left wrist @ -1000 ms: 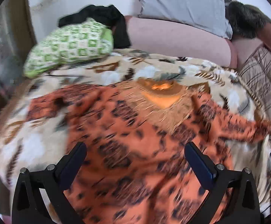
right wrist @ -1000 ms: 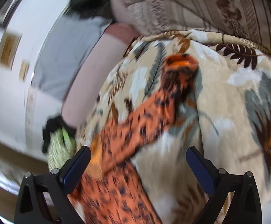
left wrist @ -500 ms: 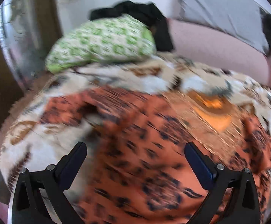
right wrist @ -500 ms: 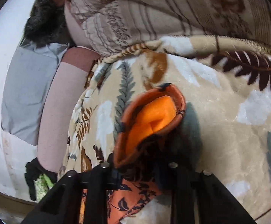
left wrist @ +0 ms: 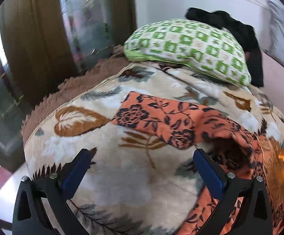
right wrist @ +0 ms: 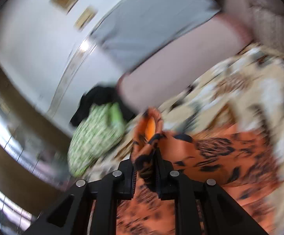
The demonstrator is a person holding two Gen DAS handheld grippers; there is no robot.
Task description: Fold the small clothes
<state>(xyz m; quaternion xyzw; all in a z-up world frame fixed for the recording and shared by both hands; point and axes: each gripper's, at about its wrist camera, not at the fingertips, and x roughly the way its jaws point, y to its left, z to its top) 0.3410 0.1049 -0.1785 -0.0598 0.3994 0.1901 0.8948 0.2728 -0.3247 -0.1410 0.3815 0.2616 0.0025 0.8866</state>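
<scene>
Only orange floral garment (right wrist: 220,152) in right hand-held gripper (right wrist: 145,168), unlabelled.

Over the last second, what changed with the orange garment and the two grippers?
The right gripper closed its jaws on the sleeve cuff and lifted it off the blanket, carrying it across. The left gripper swung toward the other sleeve, jaws open and empty. The green pillow stayed put.

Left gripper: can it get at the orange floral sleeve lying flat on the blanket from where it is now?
Probably yes. The left gripper is open, nothing is between its fingers, and the sleeve lies flat just ahead on the blanket with nothing across the way.
</scene>
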